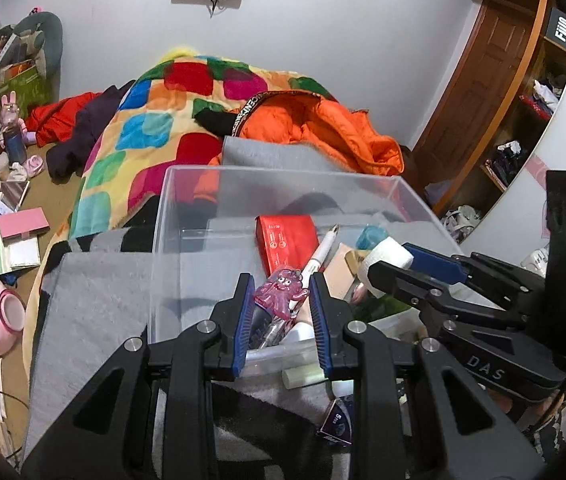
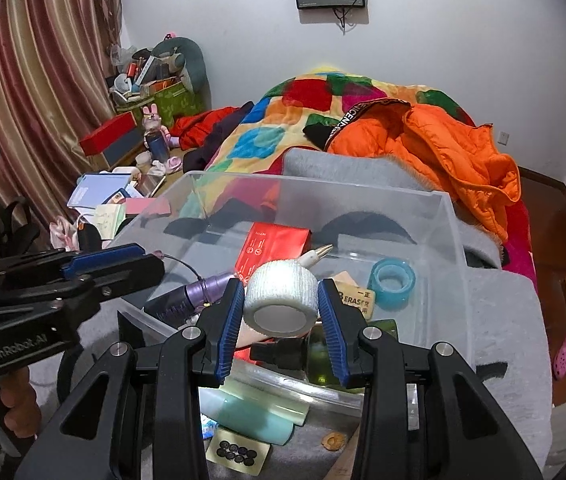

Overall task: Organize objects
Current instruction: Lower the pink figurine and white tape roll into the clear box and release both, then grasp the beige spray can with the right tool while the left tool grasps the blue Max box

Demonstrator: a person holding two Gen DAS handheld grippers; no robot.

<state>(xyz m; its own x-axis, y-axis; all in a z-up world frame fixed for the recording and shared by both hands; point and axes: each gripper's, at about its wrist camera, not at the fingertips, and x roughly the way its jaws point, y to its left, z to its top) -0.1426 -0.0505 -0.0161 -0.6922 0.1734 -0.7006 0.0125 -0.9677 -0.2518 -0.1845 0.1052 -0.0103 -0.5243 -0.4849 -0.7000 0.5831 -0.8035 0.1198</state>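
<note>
The left gripper (image 1: 281, 300) clamps a purple pen with a pink cartoon charm (image 1: 283, 290) between its blue pads, over the near end of the clear plastic bin (image 1: 283, 178). The right gripper (image 2: 279, 300), just beside it, pinches a white gauze tape roll (image 2: 281, 300) (core facing the camera). Ahead of both pairs of jaws, inside the bin, lie a red packet (image 2: 273, 250), a blue tape ring (image 2: 393, 282) and an eraser (image 2: 357, 298). 1 orange jacket (image 2: 443, 148) sprawls beyond.
</note>
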